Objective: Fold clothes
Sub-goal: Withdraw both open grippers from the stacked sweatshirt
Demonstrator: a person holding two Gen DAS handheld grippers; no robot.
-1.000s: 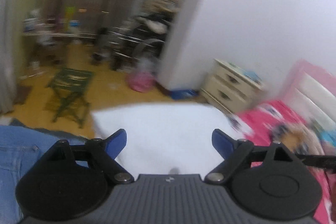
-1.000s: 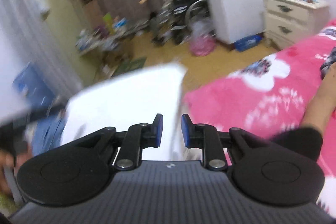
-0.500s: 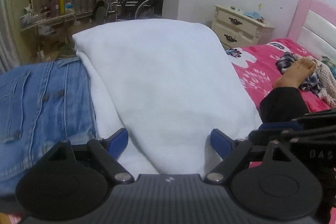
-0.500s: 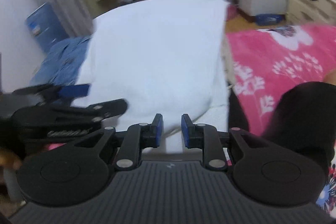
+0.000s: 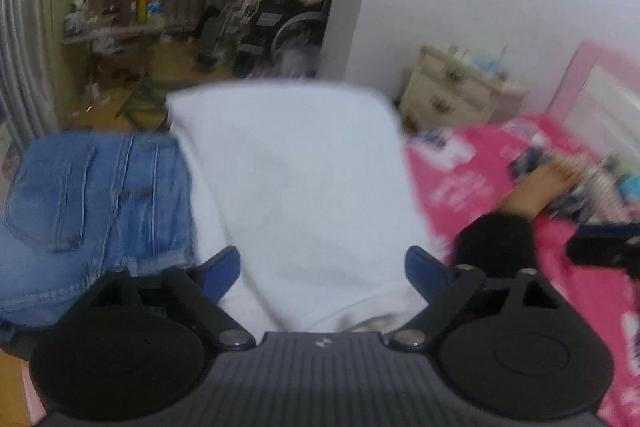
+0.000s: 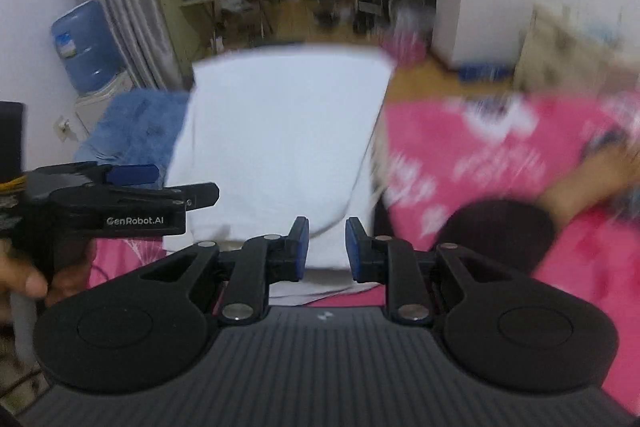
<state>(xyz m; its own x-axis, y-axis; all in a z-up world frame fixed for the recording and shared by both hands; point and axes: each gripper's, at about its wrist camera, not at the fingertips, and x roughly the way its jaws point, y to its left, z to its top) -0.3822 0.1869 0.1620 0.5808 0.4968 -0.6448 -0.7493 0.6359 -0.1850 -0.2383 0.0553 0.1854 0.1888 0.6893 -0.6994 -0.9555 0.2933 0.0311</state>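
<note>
A: Start nearest; what are the fingers doing?

B: At the bottom of the left wrist view the left gripper [image 5: 322,269] has its jaws spread wide and opening further; white cloth shows between them, but neither pad presses on it; at the bottom centre of the right wrist view the right gripper [image 6: 327,247] has its jaws narrowly parted, with cloth behind the gap; I cannot tell whether a fold is pinched there.

A: And the garment itself?

B: The white garment [image 5: 296,179] fills the middle of both views as a tidy folded rectangle on the pink bedspread [image 6: 480,163]; its left edge overlaps the folded blue jeans [image 5: 100,195] at centre left.

A: Further off?

B: A person's dark-sleeved leg [image 5: 496,243] at centre right, a cream nightstand [image 5: 452,95] at upper right, a blue water jug [image 6: 82,47] at upper left; all blurred.

A: So which step?

B: I judge the white piece looks finished and is being let go; the next move calls for clearing both grippers without dragging its edges, then finding another garment.
</note>
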